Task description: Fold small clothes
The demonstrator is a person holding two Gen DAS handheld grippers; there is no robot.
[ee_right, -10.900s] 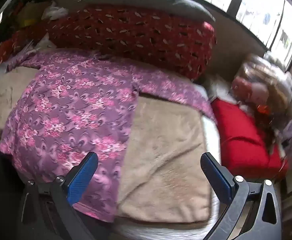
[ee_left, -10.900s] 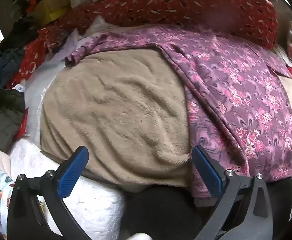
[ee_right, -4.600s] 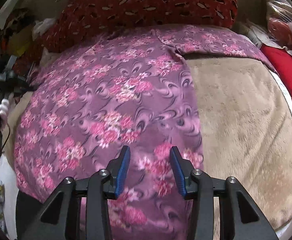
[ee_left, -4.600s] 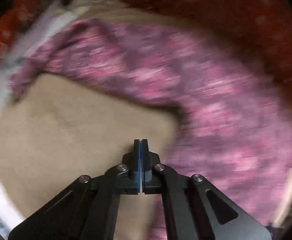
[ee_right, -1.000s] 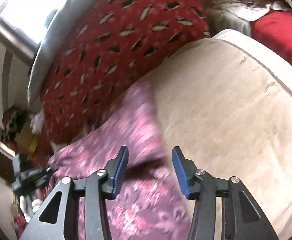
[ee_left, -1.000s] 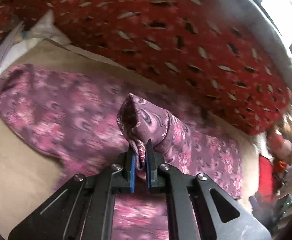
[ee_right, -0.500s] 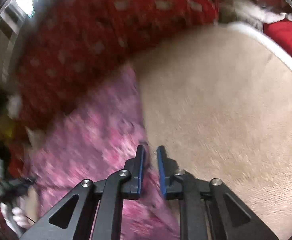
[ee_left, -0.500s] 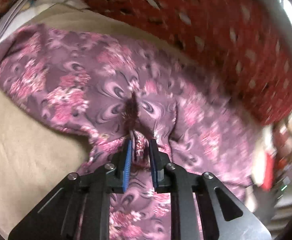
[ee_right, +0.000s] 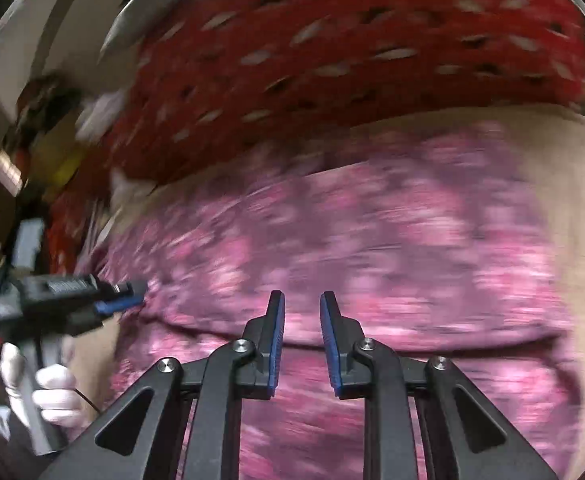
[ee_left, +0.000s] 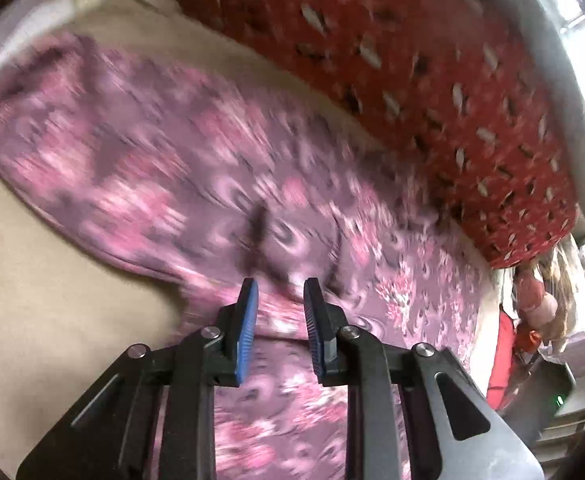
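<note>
A purple garment with pink flowers (ee_left: 172, 184) lies spread on a beige blanket (ee_left: 52, 312); the right wrist view shows it (ee_right: 372, 240) with a fold line across it. My left gripper (ee_left: 279, 300) is open by a small gap just above the garment, with no cloth between its pads. My right gripper (ee_right: 301, 312) is also open by a small gap over the garment, empty. The left gripper shows in the right wrist view (ee_right: 128, 300) at the garment's left edge, held by a white-gloved hand. Both views are blurred.
A red cushion with pale leaf marks (ee_left: 412, 80) runs along the back of the bed, also in the right wrist view (ee_right: 332, 60). Red items and clutter (ee_left: 524, 320) lie at the right. Beige blanket (ee_right: 572, 200) shows right of the garment.
My left gripper has let go of the pinched purple cloth, which dropped flat. My right gripper has opened slightly and swung left over the garment, and a folded layer lies across it.
</note>
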